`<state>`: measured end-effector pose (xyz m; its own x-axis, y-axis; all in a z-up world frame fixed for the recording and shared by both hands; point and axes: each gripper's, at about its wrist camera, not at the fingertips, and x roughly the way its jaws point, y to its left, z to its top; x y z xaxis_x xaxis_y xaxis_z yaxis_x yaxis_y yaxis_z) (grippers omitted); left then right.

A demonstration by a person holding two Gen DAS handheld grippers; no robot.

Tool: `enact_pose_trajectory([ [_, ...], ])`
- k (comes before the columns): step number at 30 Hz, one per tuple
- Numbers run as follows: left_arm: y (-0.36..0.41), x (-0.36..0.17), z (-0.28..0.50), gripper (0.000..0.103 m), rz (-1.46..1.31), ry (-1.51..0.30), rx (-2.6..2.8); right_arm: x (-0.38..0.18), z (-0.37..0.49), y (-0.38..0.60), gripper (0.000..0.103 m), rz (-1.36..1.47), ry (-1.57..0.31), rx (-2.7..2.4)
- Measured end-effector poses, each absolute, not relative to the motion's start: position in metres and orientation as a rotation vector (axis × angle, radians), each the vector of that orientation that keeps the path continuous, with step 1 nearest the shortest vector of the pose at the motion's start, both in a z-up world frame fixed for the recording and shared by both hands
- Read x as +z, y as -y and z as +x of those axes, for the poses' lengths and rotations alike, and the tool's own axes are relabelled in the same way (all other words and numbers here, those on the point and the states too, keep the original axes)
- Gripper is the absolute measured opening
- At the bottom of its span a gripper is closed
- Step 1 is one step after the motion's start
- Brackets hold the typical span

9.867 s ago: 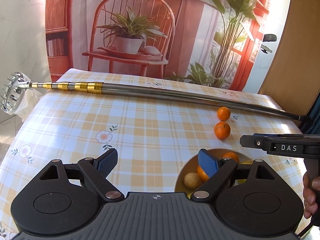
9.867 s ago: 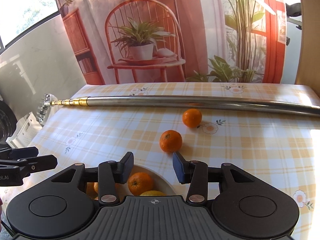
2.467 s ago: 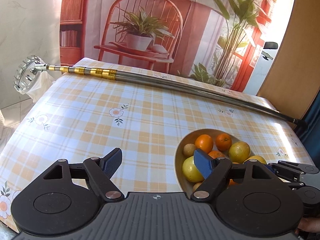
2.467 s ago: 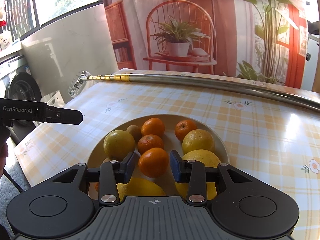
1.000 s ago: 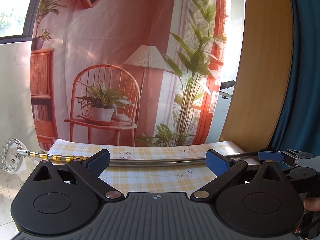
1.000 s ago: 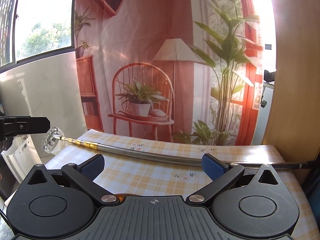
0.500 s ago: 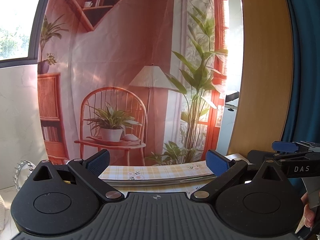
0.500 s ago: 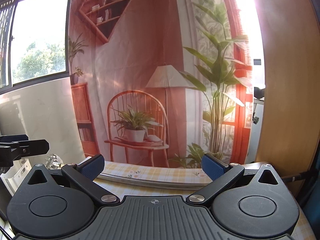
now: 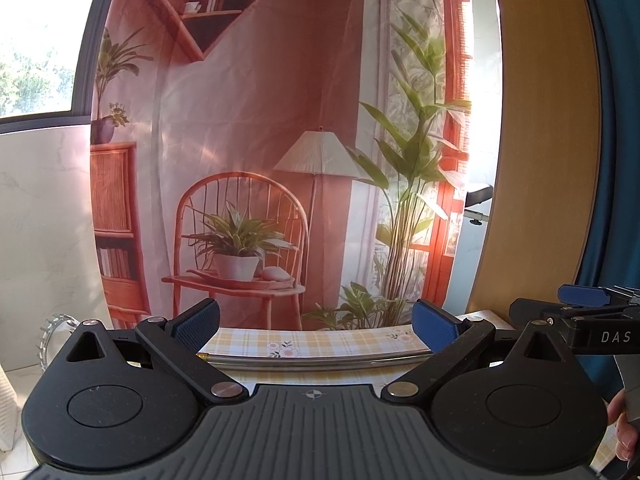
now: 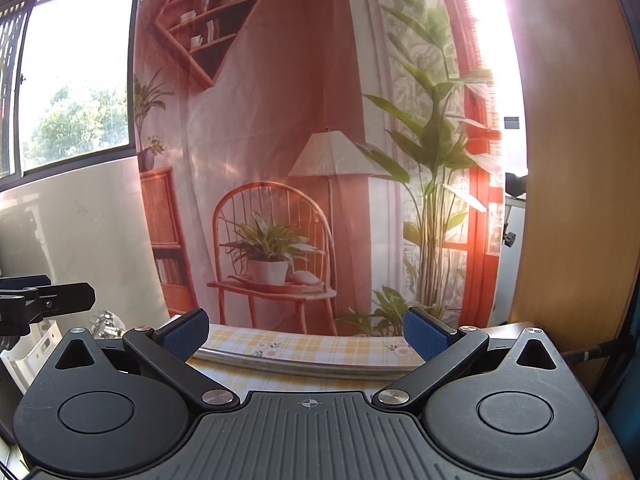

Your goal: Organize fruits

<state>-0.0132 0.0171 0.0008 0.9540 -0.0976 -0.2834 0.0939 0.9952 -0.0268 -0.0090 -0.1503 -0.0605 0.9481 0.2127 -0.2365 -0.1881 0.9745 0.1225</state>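
No fruit and no bowl show in either view now; both cameras look up and away over the far edge of the checked tablecloth (image 9: 312, 340). My left gripper (image 9: 316, 326) is open, its blue pads wide apart with nothing between them. My right gripper (image 10: 306, 332) is open too and holds nothing. The right gripper's tip (image 9: 580, 300) also shows at the right edge of the left wrist view, and the left gripper's tip (image 10: 48, 300) at the left edge of the right wrist view.
A long metal pole (image 9: 320, 362) lies across the far side of the table (image 10: 320, 346), with its toothed head (image 9: 56, 332) past the left end. A printed backdrop (image 9: 260, 160) hangs behind the table. A wooden panel (image 10: 580, 160) stands at the right. A hand (image 9: 624, 432) holds the right gripper's handle.
Both grippers have tilted upward, so the bowl of fruit and most of the table dropped out of view. The right gripper, shut to a narrow gap over the bowl, opened wide.
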Motion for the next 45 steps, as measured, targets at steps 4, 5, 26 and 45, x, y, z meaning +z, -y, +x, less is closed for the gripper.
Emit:
enact_pose_trajectory([
  [4,-0.0143,0.0006,-0.0141,0.103,0.013,-0.287,-0.072,-0.0619,-0.0093,0.1501,0.103,0.099,-0.253,0.202],
  [5,-0.0134,0.0008,-0.0140,0.103,0.021,-0.286,-0.067,-0.0617,-0.0080,0.1498,0.103,0.102,-0.255,0.201],
  [26,-0.0120,0.0007,-0.0149,0.103,0.067,-0.288,-0.067,-0.0652,-0.0103,0.1536,0.103,0.110,-0.261,0.196],
  [45,-0.0128,0.0006,-0.0131,0.103,0.065,-0.292,-0.059,-0.0657,-0.0101,0.1547,0.103,0.112,-0.263,0.194],
])
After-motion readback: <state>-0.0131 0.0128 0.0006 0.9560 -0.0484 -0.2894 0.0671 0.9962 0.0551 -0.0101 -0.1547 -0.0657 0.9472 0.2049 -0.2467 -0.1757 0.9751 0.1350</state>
